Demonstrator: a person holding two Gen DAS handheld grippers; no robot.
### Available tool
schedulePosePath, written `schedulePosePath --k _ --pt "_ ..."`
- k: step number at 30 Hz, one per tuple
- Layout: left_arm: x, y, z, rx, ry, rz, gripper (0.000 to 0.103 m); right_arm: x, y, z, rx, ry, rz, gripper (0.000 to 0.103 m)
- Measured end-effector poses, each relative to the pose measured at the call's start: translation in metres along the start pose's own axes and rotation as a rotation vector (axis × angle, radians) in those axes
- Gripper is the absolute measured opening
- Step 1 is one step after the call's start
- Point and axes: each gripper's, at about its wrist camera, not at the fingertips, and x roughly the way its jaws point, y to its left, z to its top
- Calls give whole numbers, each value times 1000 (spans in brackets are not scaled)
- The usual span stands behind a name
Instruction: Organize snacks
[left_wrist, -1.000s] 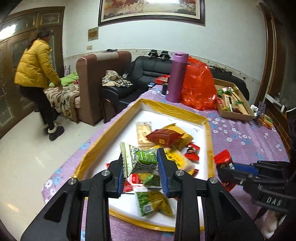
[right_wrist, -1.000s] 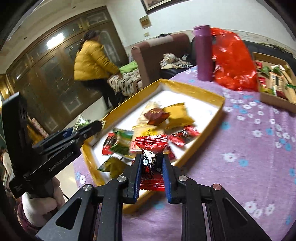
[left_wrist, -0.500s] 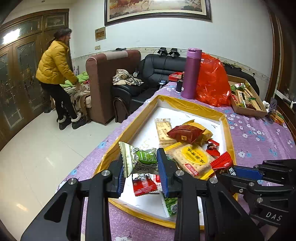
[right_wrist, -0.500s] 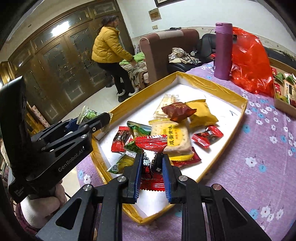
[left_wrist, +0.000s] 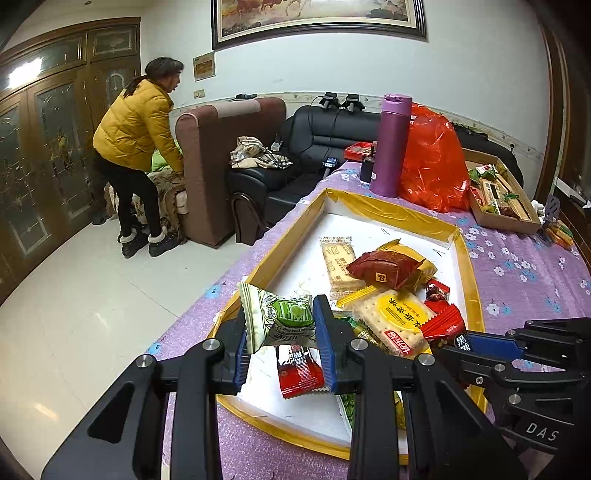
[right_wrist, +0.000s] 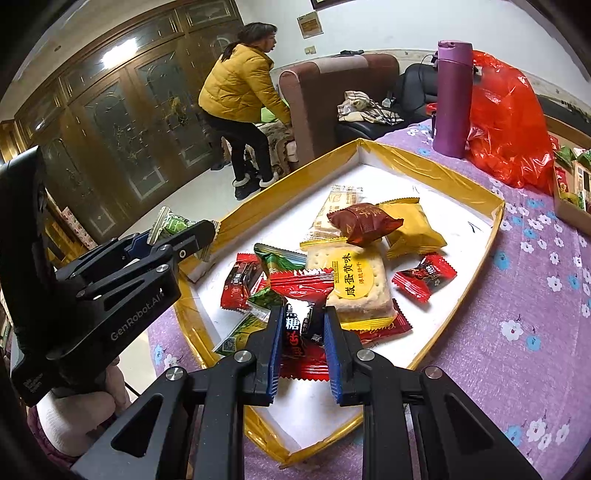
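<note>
Both grippers loaded over the yellow-rimmed tray (left_wrist: 463, 258). Left gripper (left_wrist: 282, 325) clamped on a green-and-white snack packet (left_wrist: 284, 319), held above the tray's 8 o'clock edge. Right gripper (right_wrist: 303, 325) clamped on a red-and-black candy wrapper (right_wrist: 299, 325) at the 6 o'clock end. About a dozen snacks lie jumbled mid-tray, around the round cracker pack (right_wrist: 354, 284). Sorting looks barely begun; no groups formed yet.

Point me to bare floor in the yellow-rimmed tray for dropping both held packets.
Free: the far end of the tray, between the far rim and the cracker packet, and the right strip beside the small red candy. Crowded: the middle and the near-left corner, where packets overlap.
</note>
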Motion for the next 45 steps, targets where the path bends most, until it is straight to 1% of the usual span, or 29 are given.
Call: schedulePosePath --k 7,11,20,26,30,31,32,33,35,37,40,42,44,45 --pt "5 -2 0 5 13 0 29 3 -8 3 10 -10 -31 21" --pt "9 -3 -1 8 23 -5 29 5 -16 3 31 -9 -34 21" --pt "18 -1 -1 -2 42 -6 29 12 -13 4 33 13 22 21" --pt "29 -1 -5 -6 67 4 29 26 -15 2 37 41 17 21" --pt "33 3 -4 -32 70 9 30 28 -23 3 69 26 14 26" --pt "33 5 -4 -44 74 0 30 28 -26 4 82 22 20 30" --pt "34 7 -4 -53 76 -6 34 27 -28 5 97 14 25 33" --pt "34 8 -4 -65 77 -11 40 25 -30 5 105 3 26 37" --pt "34 10 -3 -83 72 -29 46 22 -31 8 106 -14 32 37" --pt "33 13 -1 -110 67 -59 47 22 -31 11 104 -16 40 37" --pt "28 17 1 -140 44 -78 49 23 -27 13 95 -12 74 37" --pt "23 21 3 -160 17 -87 50 24 -23 11 84 1 120 36" --pt "18 26 5 -192 -9 -116 49 29 -17 10 76 36 203 36" --pt "15 29 5 -213 -21 -145 51 32 -14 9 75 59 247 36"
